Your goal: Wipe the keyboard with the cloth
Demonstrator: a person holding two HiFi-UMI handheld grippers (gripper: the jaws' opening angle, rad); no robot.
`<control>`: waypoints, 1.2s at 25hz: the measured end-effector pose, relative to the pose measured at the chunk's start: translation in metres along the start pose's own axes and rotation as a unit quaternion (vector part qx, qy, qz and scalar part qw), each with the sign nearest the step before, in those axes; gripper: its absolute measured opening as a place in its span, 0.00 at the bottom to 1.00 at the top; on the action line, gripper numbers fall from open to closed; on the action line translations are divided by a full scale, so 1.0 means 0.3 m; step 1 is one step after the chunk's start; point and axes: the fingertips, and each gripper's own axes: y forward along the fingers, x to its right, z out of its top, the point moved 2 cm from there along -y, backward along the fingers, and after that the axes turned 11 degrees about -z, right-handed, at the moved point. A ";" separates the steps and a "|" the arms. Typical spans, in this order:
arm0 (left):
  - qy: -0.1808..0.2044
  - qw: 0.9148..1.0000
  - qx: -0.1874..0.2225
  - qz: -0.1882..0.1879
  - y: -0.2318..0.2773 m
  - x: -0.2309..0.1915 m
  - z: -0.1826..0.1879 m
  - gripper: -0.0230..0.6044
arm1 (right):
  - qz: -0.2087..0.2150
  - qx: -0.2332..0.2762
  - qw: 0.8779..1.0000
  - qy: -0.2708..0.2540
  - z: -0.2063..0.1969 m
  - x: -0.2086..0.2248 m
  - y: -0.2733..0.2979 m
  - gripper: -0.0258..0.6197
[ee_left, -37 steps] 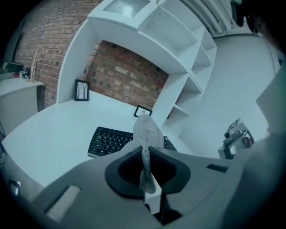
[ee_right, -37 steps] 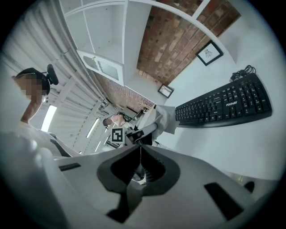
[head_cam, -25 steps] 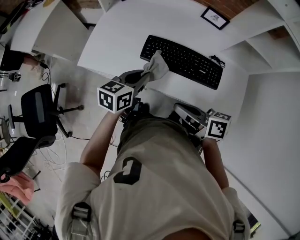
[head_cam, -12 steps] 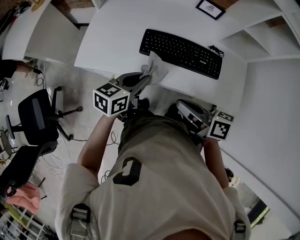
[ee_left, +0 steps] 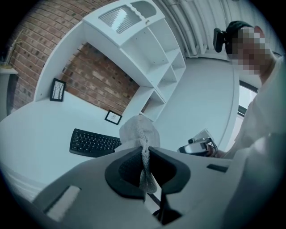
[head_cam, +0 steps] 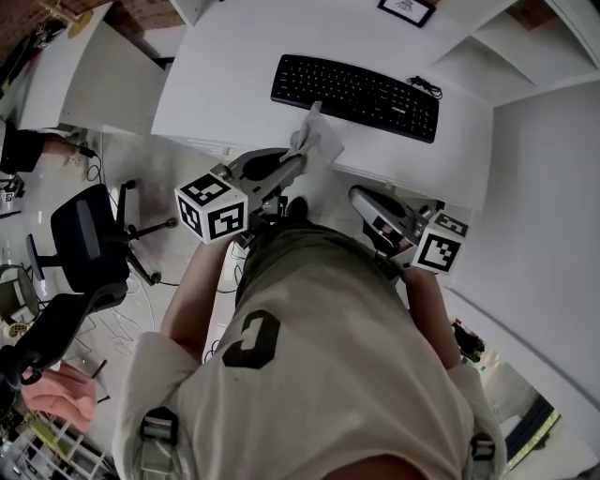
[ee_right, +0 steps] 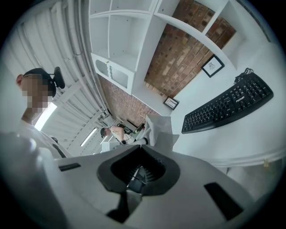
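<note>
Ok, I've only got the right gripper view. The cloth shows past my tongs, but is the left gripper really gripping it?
Observer: Yes. In its own view the left gripper is shut on the cloth, with a tail hanging below the tongs.
Operator: Is the cloth on the keys?
Observer: In the head view its top corner overlaps the near edge of the keyboard, left of the middle. I cannot tell if it touches.
Operator: And my right gripper?
Observer: The right gripper hangs short of the desk, near the person's body.

The white desk (head_cam: 234, 66) bears a black keyboard (head_cam: 354, 91) and a small framed picture (head_cam: 406, 9).
</note>
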 end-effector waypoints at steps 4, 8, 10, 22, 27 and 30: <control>-0.010 1.000 0.010 0.005 -0.018 0.022 0.009 0.07 | 0.007 -0.003 1.000 0.000 -0.003 0.003 -0.017 0.05; -0.035 0.999 0.023 -0.014 -0.006 0.054 0.009 0.07 | -0.001 0.022 0.999 0.029 -0.004 0.027 -0.044 0.05; -0.051 0.998 0.037 -0.026 -0.008 0.060 0.019 0.07 | -0.004 0.026 0.999 0.034 -0.003 0.036 -0.040 0.05; -0.037 0.999 0.012 -0.016 0.122 0.323 -0.147 0.07 | 0.003 0.059 0.997 0.046 -0.150 0.089 -0.361 0.05; -0.026 1.000 -0.009 0.015 0.118 0.469 -0.235 0.07 | 0.044 0.044 0.995 0.072 -0.222 0.047 -0.434 0.05; -0.038 0.998 -0.032 0.031 0.099 0.597 -0.327 0.07 | 0.054 0.025 0.992 0.108 -0.317 0.004 -0.501 0.05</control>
